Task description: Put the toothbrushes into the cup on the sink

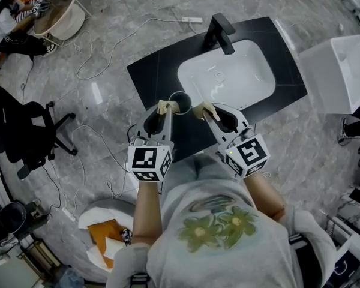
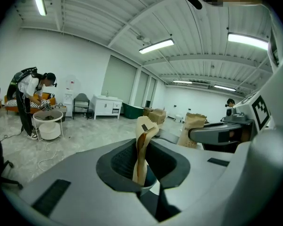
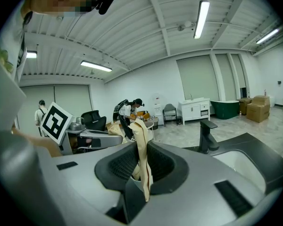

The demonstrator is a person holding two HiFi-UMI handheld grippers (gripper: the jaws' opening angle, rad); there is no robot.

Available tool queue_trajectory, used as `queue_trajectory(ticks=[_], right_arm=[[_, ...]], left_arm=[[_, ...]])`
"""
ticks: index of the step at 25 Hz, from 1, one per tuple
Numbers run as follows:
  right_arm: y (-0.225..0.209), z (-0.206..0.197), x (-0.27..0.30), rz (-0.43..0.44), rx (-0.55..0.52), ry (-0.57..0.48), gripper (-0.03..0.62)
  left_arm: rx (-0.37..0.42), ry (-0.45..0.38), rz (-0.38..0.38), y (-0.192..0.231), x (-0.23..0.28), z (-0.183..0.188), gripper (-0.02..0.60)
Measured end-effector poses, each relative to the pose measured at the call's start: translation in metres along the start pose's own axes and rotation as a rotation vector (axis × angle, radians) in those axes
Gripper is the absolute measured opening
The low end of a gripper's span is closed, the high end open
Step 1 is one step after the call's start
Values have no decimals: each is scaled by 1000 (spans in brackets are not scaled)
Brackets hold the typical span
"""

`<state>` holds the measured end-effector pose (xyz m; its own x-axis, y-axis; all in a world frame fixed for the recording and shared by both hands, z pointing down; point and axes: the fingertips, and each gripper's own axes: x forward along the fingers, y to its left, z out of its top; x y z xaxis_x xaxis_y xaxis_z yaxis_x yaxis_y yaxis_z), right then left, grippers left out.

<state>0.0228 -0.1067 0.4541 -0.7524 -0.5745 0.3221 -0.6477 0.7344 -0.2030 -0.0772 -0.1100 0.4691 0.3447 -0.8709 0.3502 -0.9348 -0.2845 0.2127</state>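
A grey cup [image 1: 180,101] stands on the black counter [image 1: 153,71], just left of the white basin [image 1: 228,71]. My left gripper [image 1: 164,107] is shut on a toothbrush in a tan paper wrapper [image 2: 142,147], which stands upright between the jaws. My right gripper [image 1: 203,110] is shut on a second paper-wrapped toothbrush [image 3: 142,157], also upright. The two gripper tips flank the cup, one on each side of its rim. From the left gripper view I see the right gripper's wrapped toothbrush [image 2: 193,125] close by.
A black faucet [image 1: 219,32] rises behind the basin. A white box [image 1: 342,71] stands at the right, an office chair [image 1: 24,131] at the left. A cable [image 1: 117,41] trails over the grey floor. A person [image 1: 12,17] bends beside a round table [image 1: 57,14] far left.
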Motion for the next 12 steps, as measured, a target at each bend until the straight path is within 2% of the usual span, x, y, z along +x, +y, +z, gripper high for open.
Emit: queue_trajectory(ticks=[12], right_arm=[[-3,-1,-3,-16,1,1,77]], left_arm=[[-4,42,2,2,9,-22,51]])
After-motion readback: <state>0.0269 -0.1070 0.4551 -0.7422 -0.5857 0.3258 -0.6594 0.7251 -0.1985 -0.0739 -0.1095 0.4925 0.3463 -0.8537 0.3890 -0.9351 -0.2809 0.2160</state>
